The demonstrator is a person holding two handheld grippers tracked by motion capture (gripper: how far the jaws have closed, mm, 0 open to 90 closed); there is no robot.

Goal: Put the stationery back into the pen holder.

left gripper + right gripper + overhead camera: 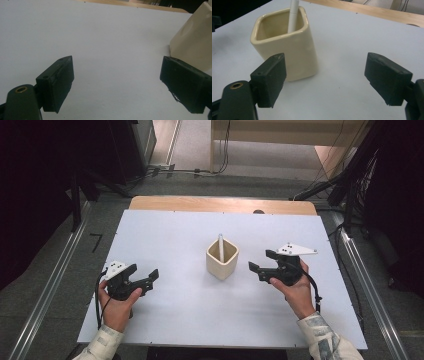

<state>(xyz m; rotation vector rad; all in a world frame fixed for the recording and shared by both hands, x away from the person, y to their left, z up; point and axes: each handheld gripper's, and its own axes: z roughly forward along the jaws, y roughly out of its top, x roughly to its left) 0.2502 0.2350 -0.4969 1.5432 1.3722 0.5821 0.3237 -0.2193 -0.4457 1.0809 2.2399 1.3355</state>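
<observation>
The cream holder [222, 259] stands in the middle of the frame on the white table [165, 230], and the white pen [220, 247] already stands upright inside it. The left gripper [150, 278], at lower left, and the right gripper [258, 268], at right of the holder, both have jaws wide apart and hold nothing. The placing seems done; I judge little is left.

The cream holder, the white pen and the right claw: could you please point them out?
cream holder [297, 60], right gripper view, front wall.
white pen [293, 17], right gripper view, shaft above the rim.
right claw [261, 261], high view, between its fingertips.
</observation>
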